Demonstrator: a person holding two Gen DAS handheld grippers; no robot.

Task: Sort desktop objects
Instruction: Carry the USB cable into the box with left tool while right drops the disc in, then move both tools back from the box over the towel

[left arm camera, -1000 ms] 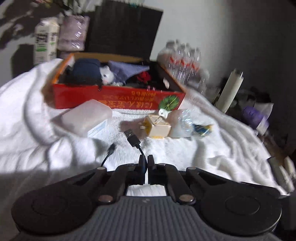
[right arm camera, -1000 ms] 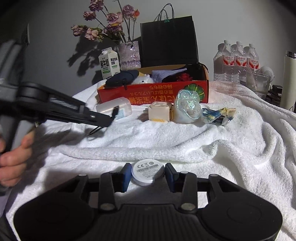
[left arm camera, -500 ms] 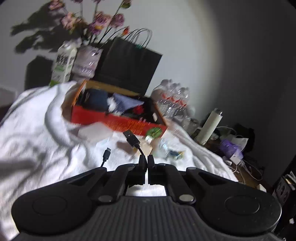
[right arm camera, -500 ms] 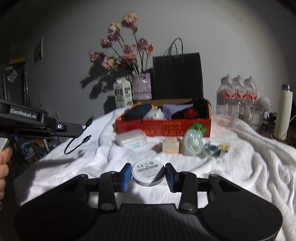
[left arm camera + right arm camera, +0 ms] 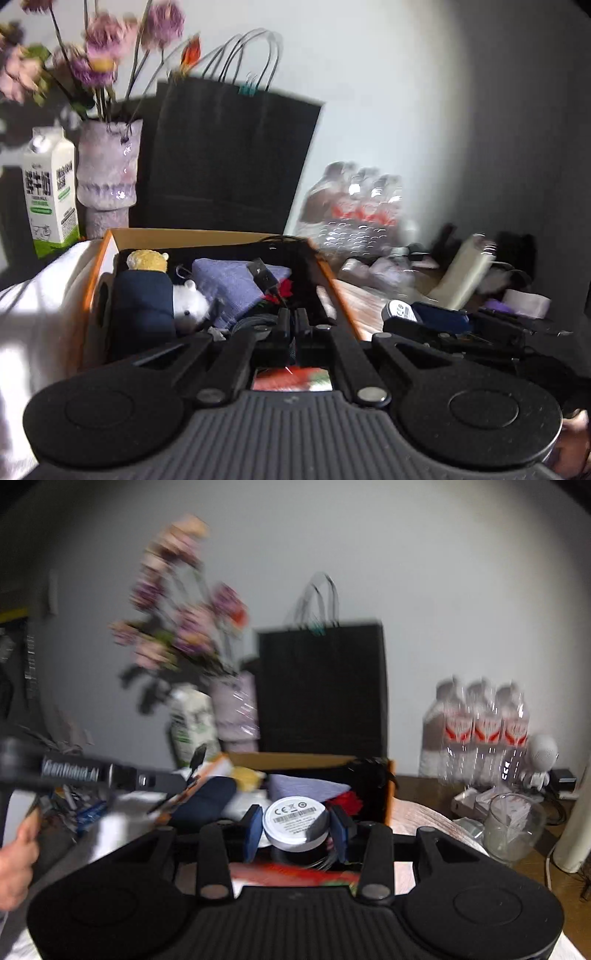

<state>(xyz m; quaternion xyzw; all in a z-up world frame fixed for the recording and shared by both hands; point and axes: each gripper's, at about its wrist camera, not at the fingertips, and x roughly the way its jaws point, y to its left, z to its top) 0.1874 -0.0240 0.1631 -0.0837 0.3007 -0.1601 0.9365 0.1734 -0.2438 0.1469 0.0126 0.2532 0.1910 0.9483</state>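
Note:
My left gripper [image 5: 291, 325] is shut on a thin black USB cable, and its plug [image 5: 263, 275] sticks up over the open orange cardboard box [image 5: 110, 240]. The box holds a navy pouch [image 5: 142, 306], a white plush bear [image 5: 190, 302] and a blue-grey cloth [image 5: 236, 284]. My right gripper [image 5: 297, 827] is shut on a white round disc [image 5: 295, 821] with a barcode label, held above the box's near edge [image 5: 295, 761]. In the left wrist view the right gripper [image 5: 424, 317] and the disc [image 5: 397, 310] show at the right. In the right wrist view the left gripper [image 5: 177, 779] reaches in from the left.
Behind the box stand a black paper bag [image 5: 229, 158], a vase of flowers [image 5: 107, 177] and a milk carton [image 5: 50, 195]. Packed water bottles [image 5: 480, 727] and a glass cup [image 5: 513, 823] are at the right. A white towel [image 5: 33, 317] covers the table.
Both grippers have risen and moved forward from the towel to above the box, still carrying the cable and the disc. The loose items on the towel have dropped out of view.

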